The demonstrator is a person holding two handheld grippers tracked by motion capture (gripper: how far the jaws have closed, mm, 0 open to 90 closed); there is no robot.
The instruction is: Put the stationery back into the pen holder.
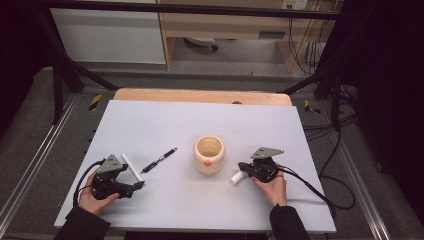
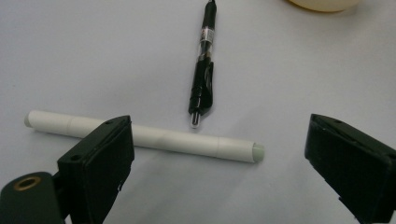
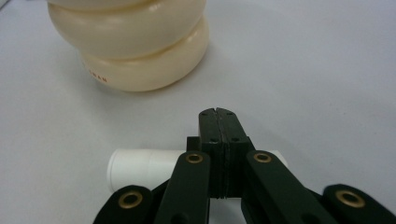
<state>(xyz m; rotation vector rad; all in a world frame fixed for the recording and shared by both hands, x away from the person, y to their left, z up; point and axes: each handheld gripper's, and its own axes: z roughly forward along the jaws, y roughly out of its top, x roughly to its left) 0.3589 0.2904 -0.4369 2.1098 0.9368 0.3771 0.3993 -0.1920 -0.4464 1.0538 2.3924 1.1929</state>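
Right tool: the right tool [image 3: 218, 112] has its black jaws pressed flat together with nothing between them, lying over a short white cylindrical marker [image 3: 140, 168] on the table.
Left tool: the left tool [image 2: 219, 154] stands wide, its jaws either side of a long white plastic marker [image 2: 187, 141] that lies flat and untouched.
Black pen: a slim black clip pen [image 2: 203, 65] rests just beyond the long marker, its tip nearly meeting the barrel.
Pot: a cream ribbed ceramic pot [image 1: 209, 155] with an orange dot sits mid-table, beside the right tool; it looks empty.
Table: the pale grey table [image 1: 165, 125] carries all three writing items.
Progress: judged from this, nothing is potted; every pick-up and drop remains.
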